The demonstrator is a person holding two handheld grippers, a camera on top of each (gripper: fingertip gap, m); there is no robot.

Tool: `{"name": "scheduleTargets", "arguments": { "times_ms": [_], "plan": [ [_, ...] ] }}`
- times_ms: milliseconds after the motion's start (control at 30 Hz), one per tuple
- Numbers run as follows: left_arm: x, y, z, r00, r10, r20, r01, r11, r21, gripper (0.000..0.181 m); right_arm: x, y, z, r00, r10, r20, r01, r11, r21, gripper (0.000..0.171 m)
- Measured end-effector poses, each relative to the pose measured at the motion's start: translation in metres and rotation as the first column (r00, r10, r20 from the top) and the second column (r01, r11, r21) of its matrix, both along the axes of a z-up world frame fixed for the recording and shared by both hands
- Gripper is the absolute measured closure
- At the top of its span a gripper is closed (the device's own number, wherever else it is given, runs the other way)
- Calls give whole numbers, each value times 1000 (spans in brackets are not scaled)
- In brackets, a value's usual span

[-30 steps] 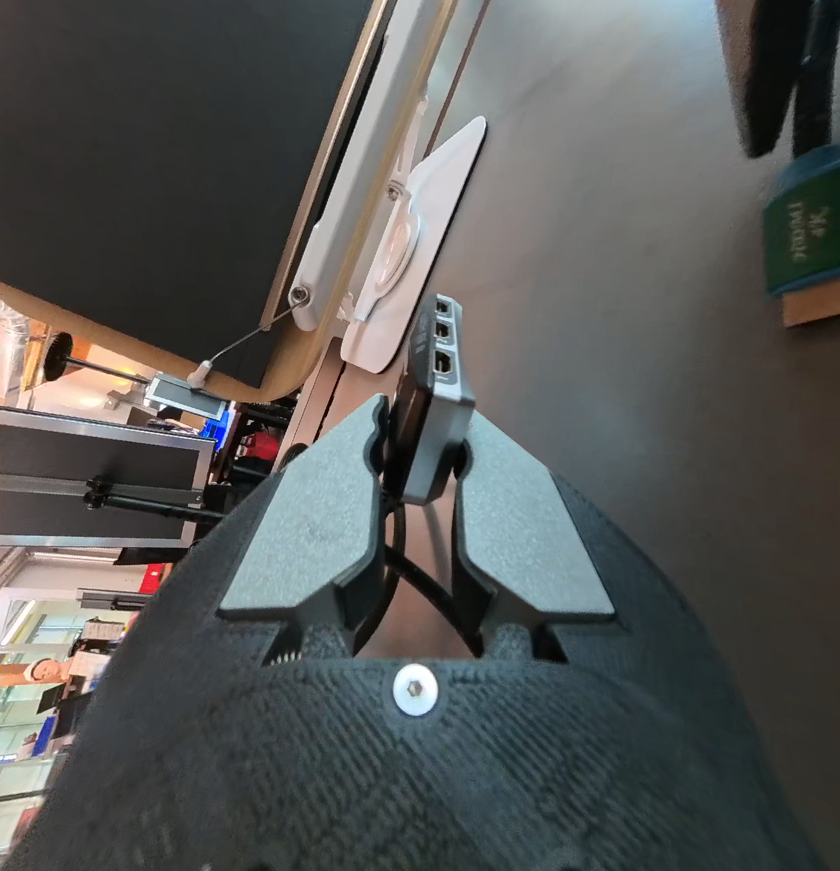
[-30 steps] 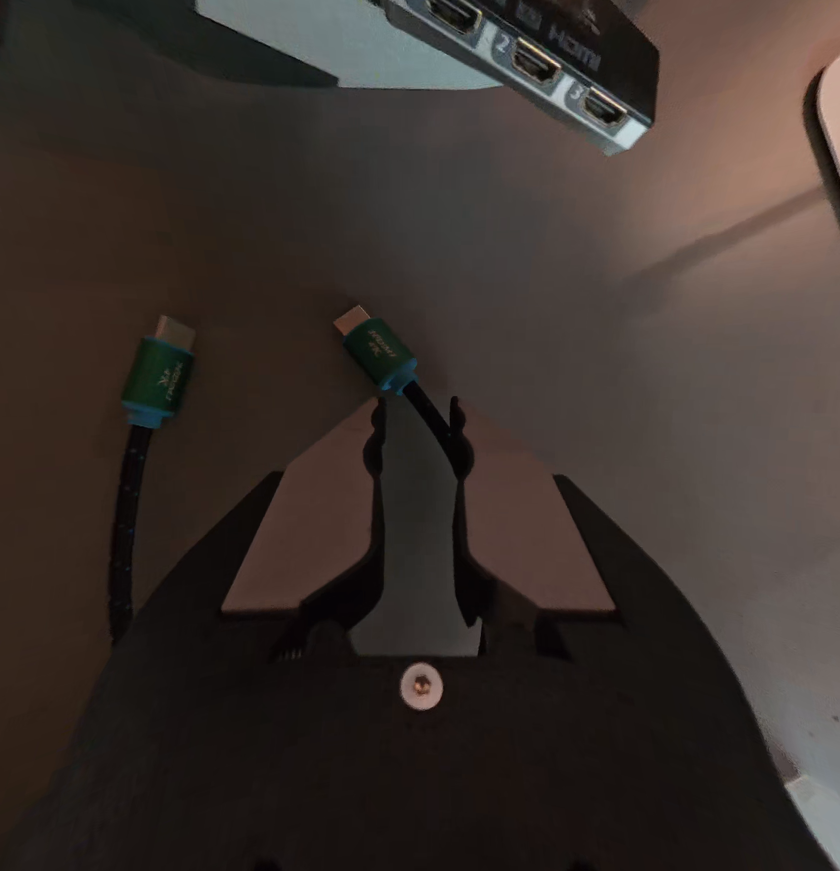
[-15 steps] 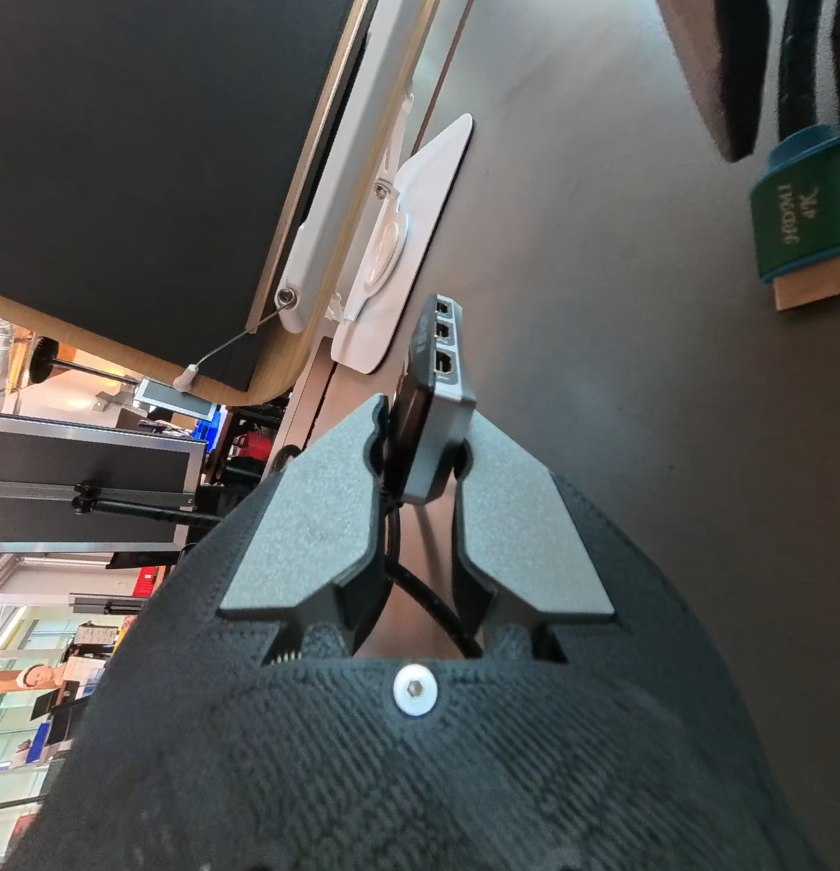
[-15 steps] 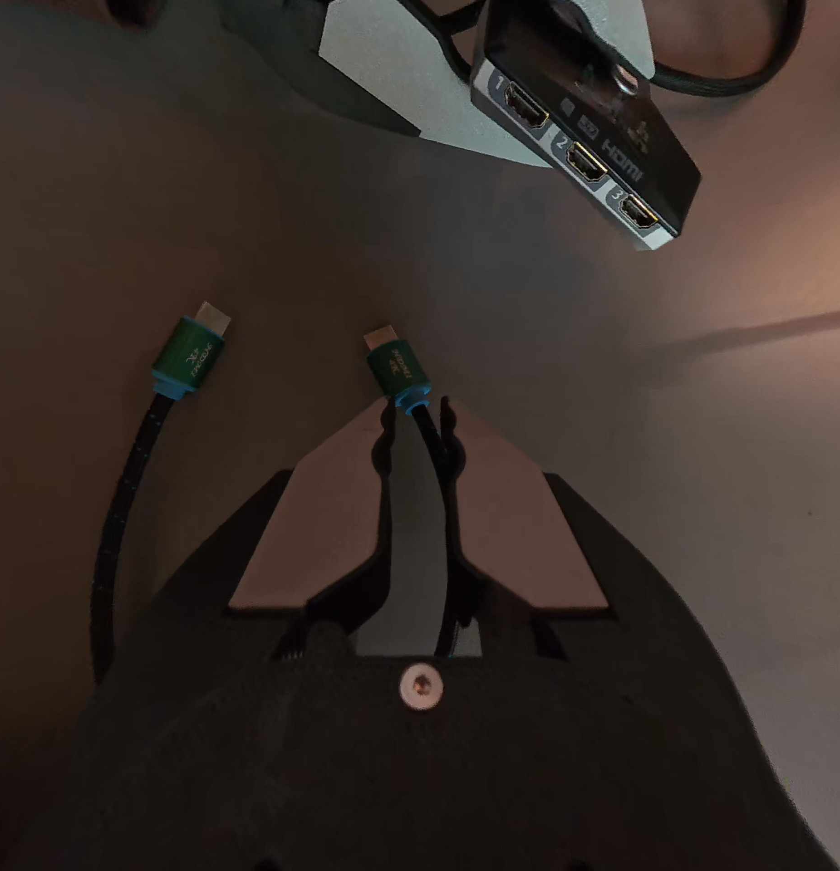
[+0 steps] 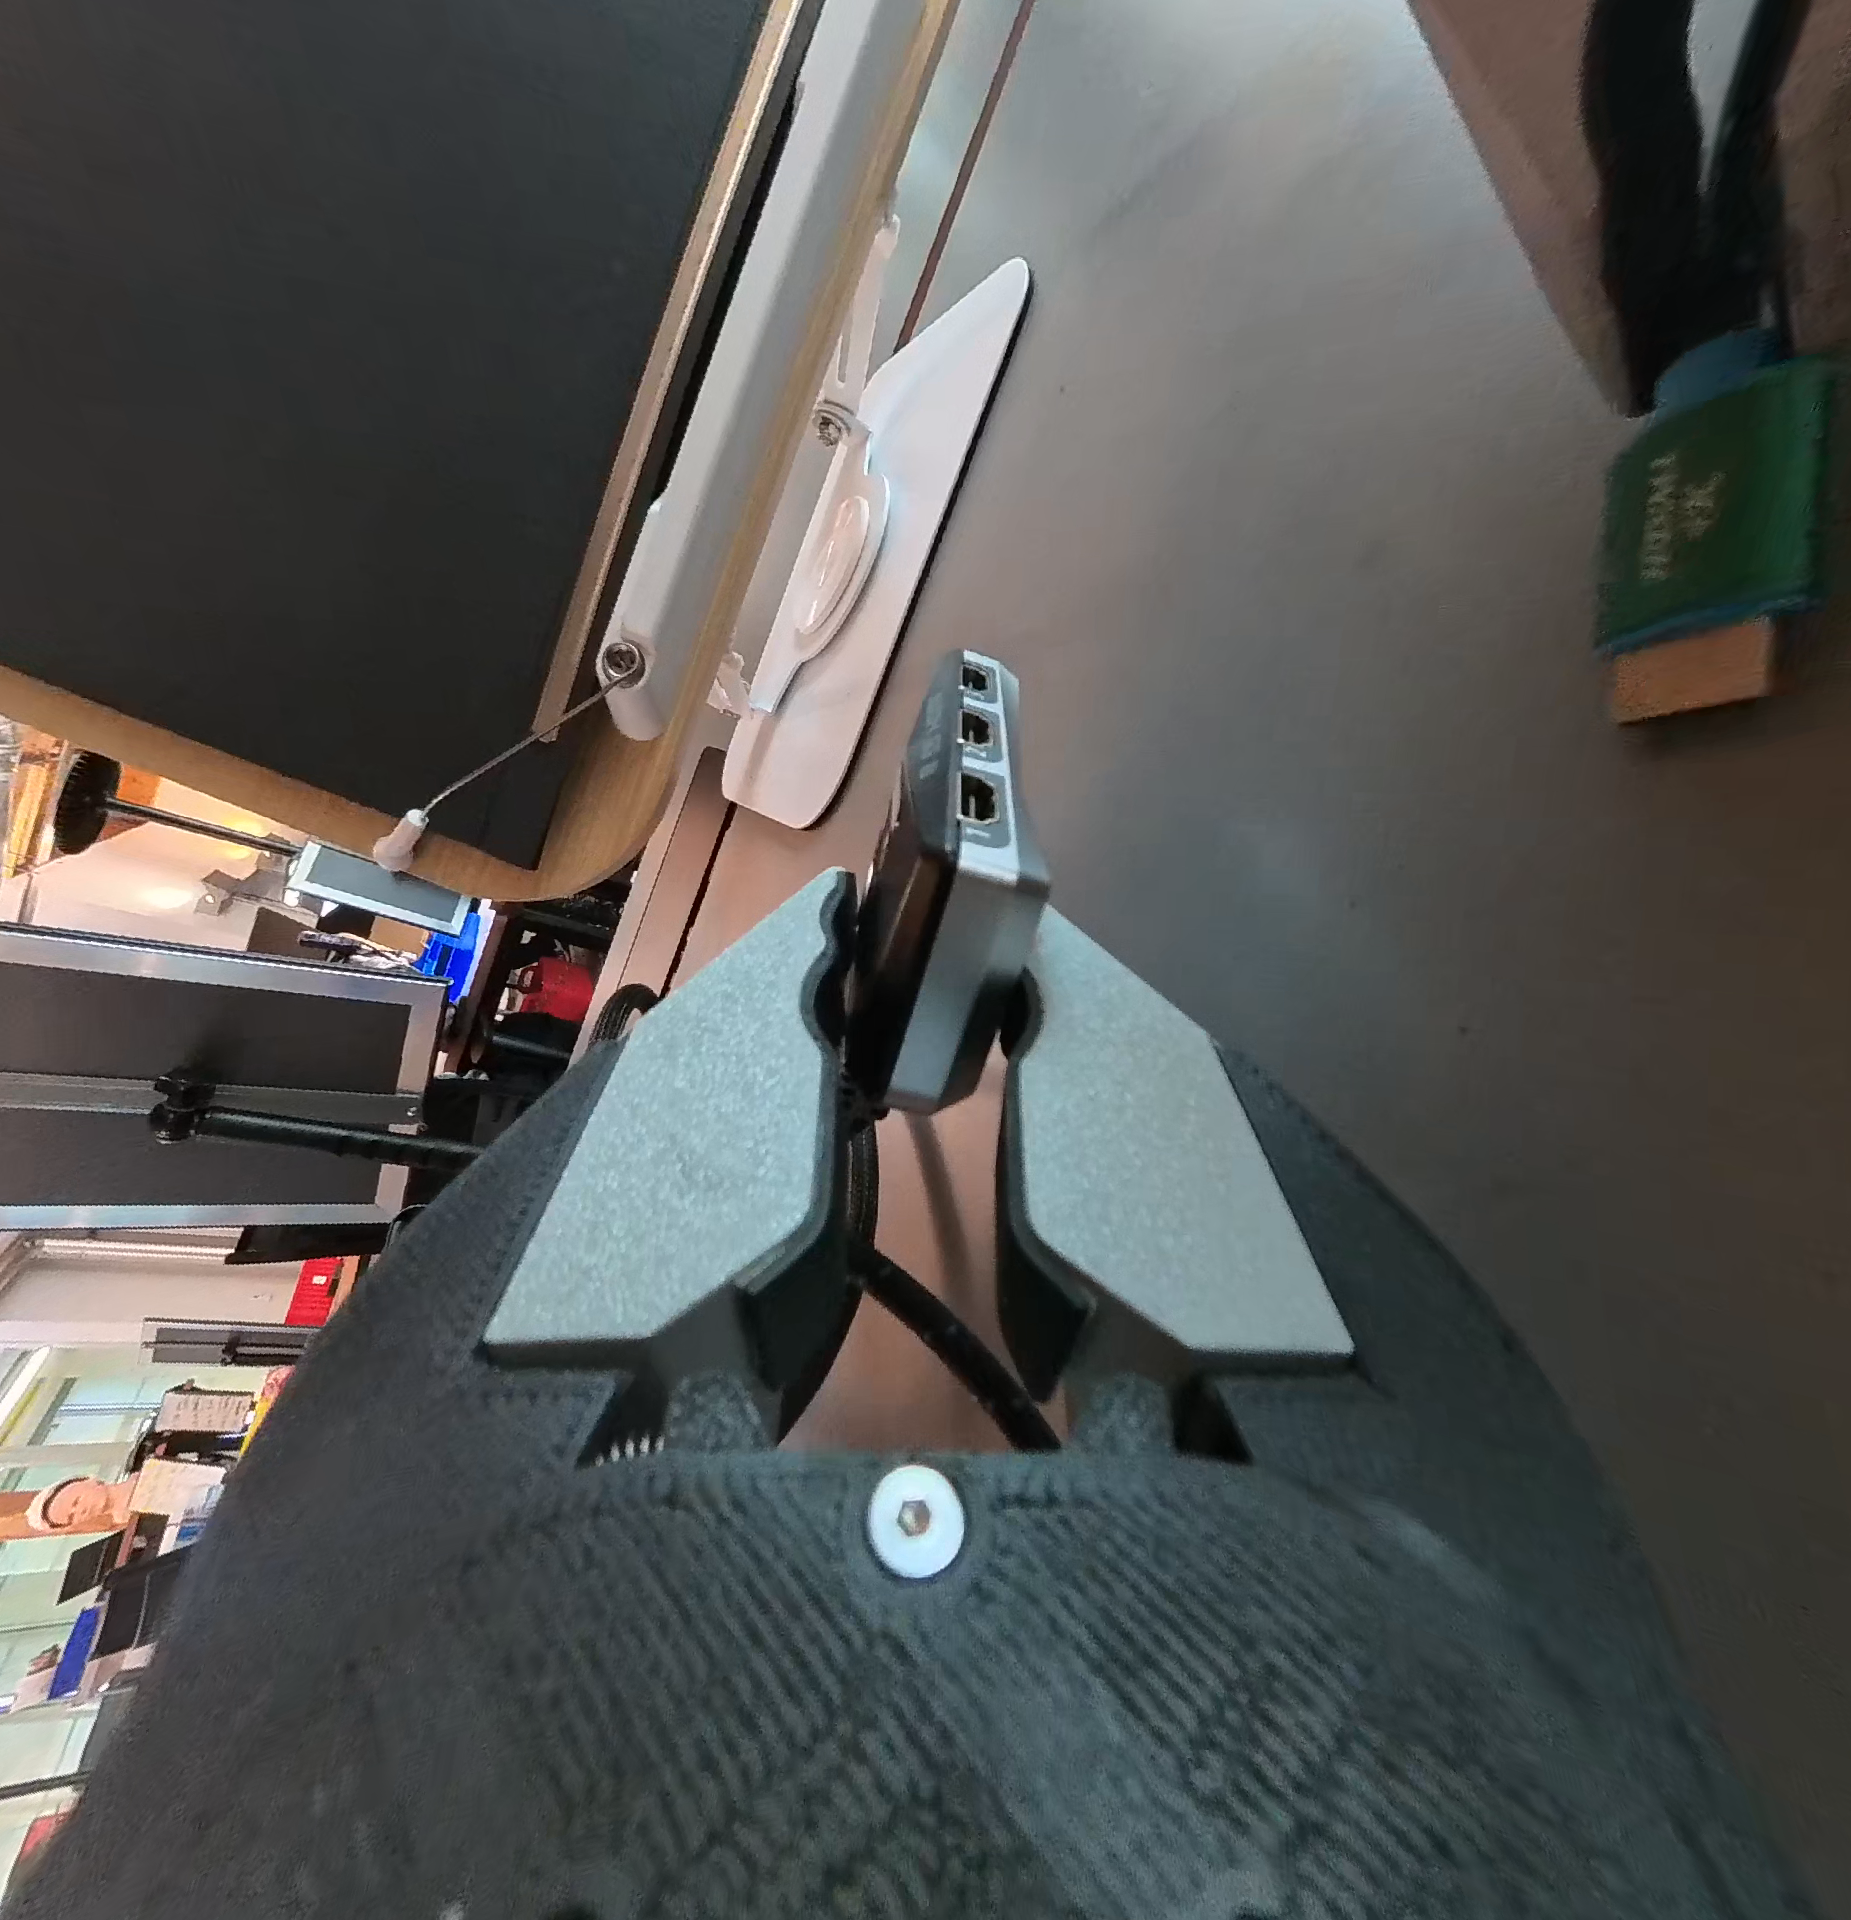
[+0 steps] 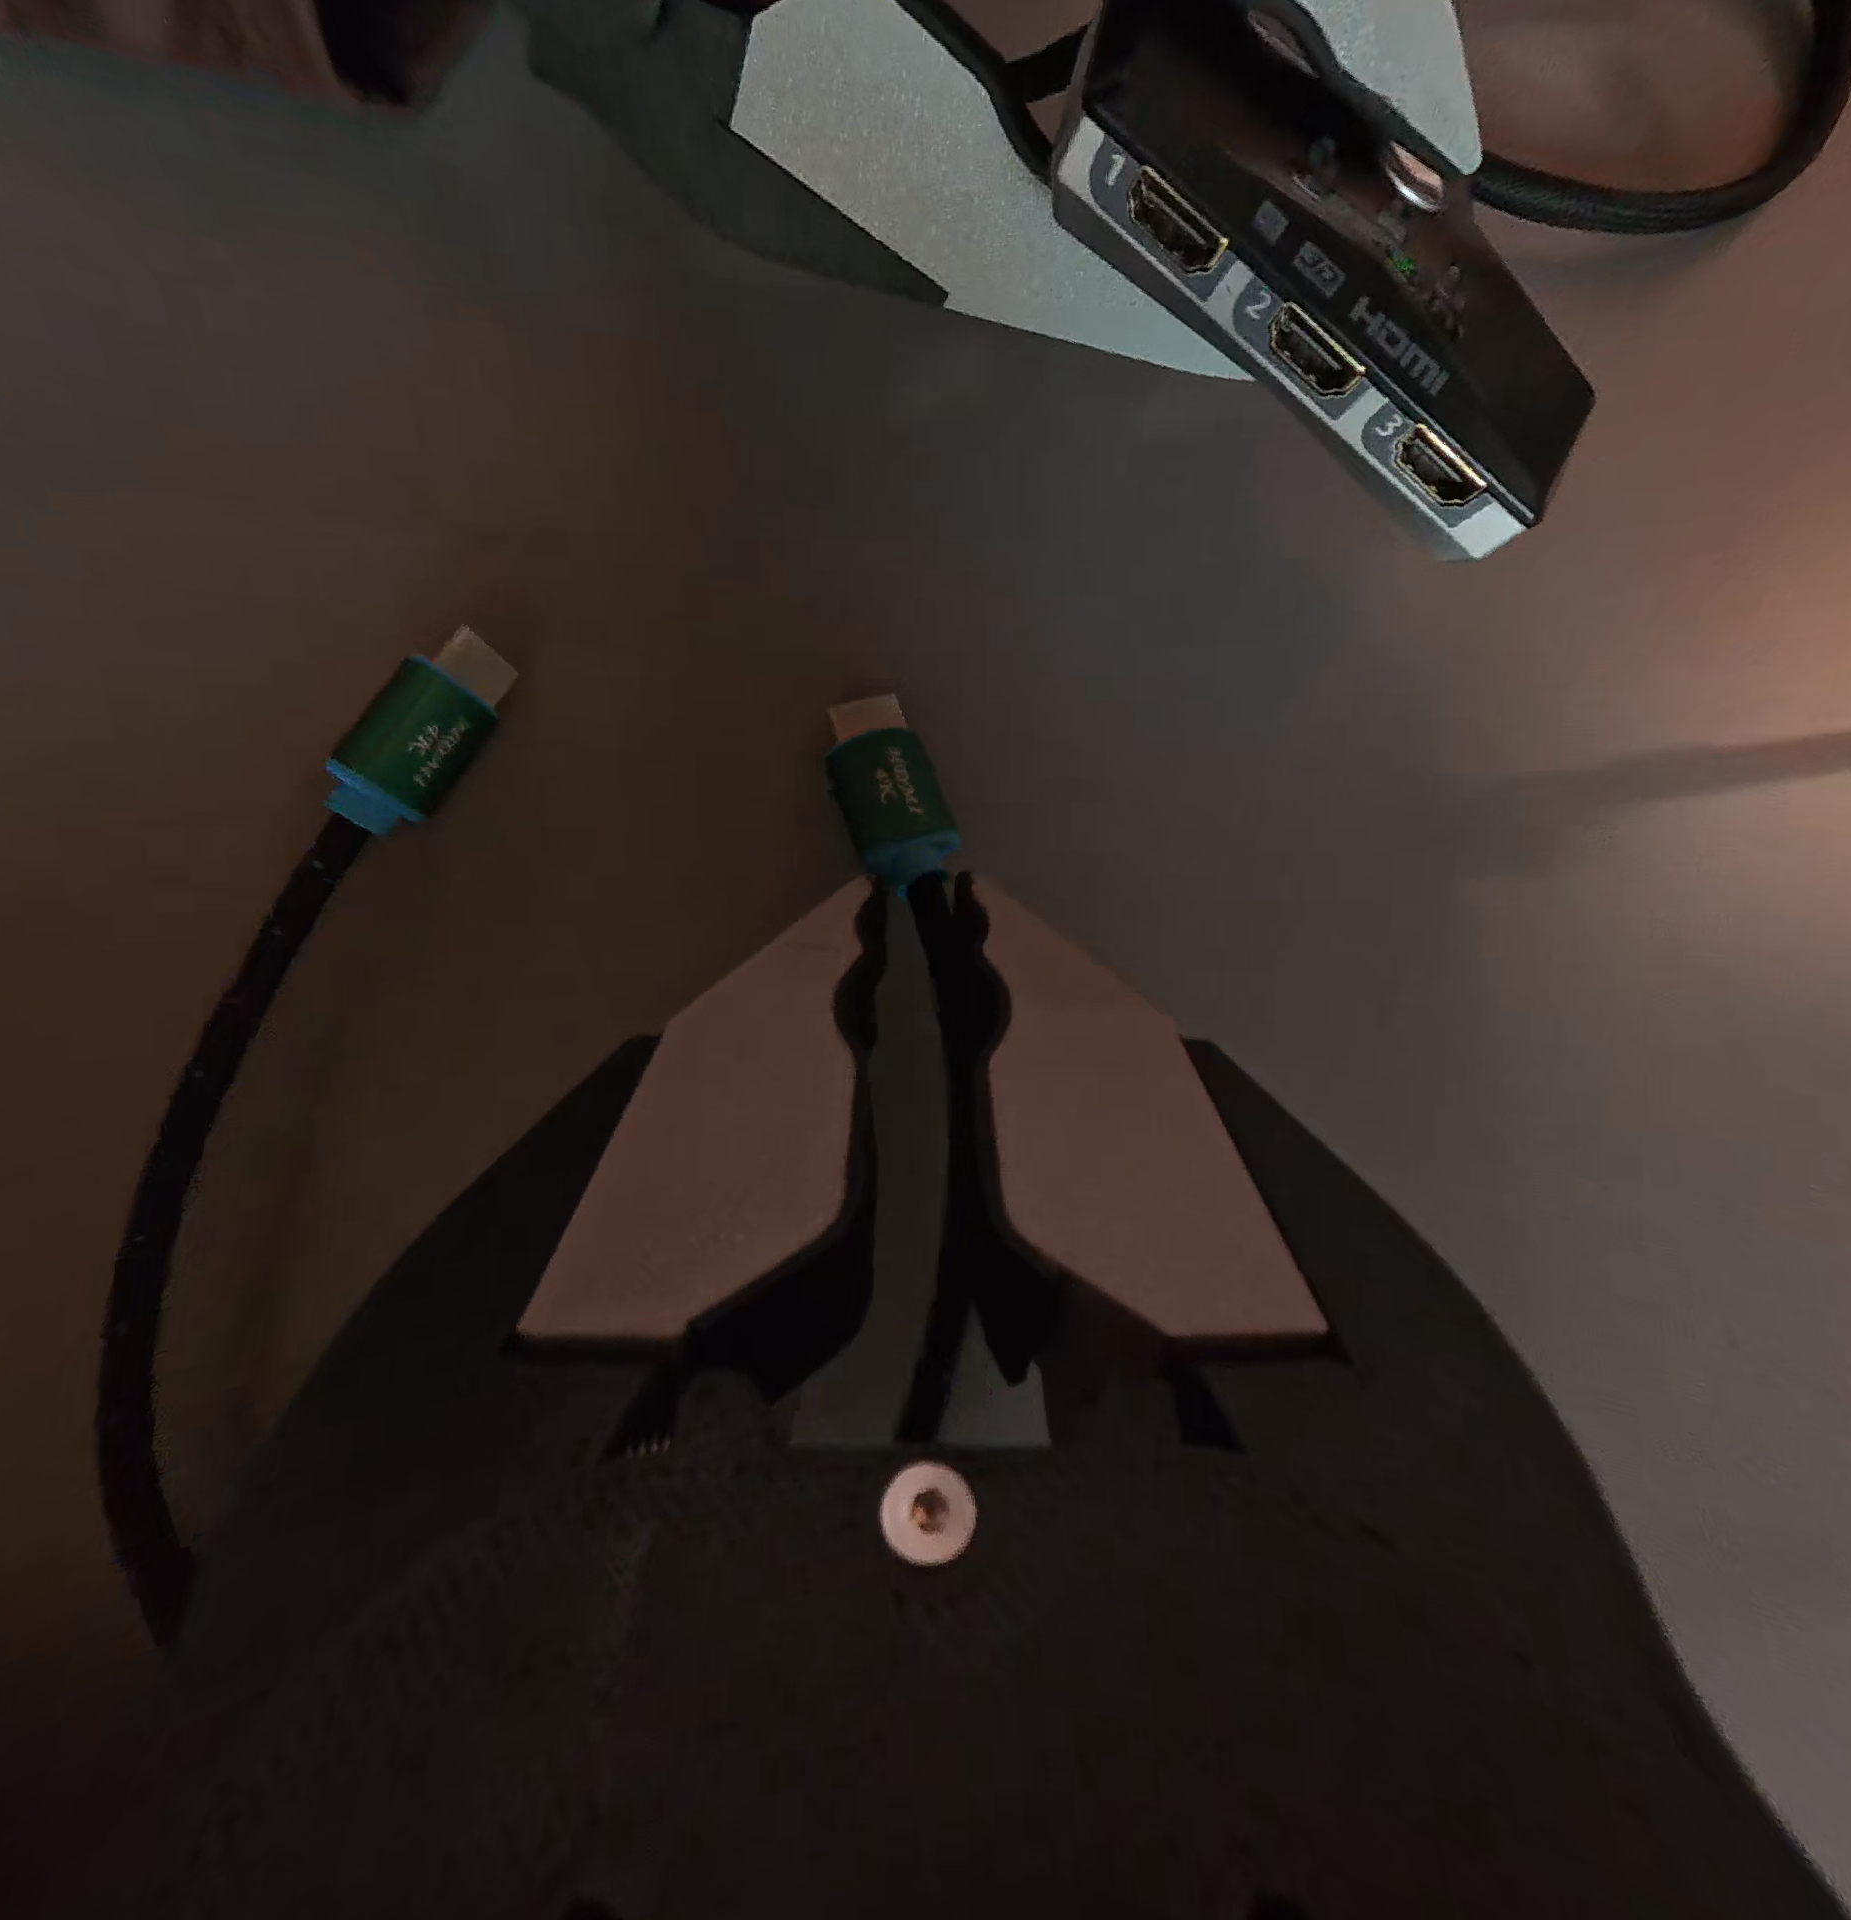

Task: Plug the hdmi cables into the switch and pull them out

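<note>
Right wrist view, black switch (image 6: 1420, 312), 3 gold ports

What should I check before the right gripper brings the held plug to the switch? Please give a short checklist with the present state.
1. Left gripper clamps the switch: ok, both fingers press its body.
2. Right gripper holds the cable of the held plug: ok, but gripped behind the plug, so the plug may wobble.
3. Ports free: ok, all three ports are empty.
4. Plug aimed at a port: not ok, the switch sits up and to the right of the plug tip.
5. Plug turned the right way for the port: cannot tell.
6. Second plug out of the path: ok, it lies on the table to the left.
</note>
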State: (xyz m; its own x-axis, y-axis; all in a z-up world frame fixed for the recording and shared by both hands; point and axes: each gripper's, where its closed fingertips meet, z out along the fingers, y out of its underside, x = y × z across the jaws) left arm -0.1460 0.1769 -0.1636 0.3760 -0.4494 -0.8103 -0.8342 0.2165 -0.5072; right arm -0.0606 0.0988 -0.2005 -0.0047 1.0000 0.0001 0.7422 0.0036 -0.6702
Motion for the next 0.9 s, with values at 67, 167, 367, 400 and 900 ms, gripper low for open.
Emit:
{"name": "scheduleTargets", "arguments": {
  "times_ms": [67,167,367,400,900],
  "plan": [
    [0,0,0,1000,-2,-3,2,1000,1,157,0,3,0,1000,-22,-7,21,1000,-3,164],
    [-1,0,0,1000,-2,-20,2,1000,14,157,1,13,4,995,-95,-26,95,995,-14,164],
    [-2,1,-3,997,3,-78,1,998,56,157,-5,26,29,958,-250,-139,246,968,-49,165],
    [-1,1,-3,996,4,-87,2,998,64,158,-7,28,32,948,-278,-153,272,961,-55,166],
    [-1,5,5,987,51,-151,-26,986,164,160,-36,25,47,885,-435,-163,432,900,-56,166]
  ]
}}
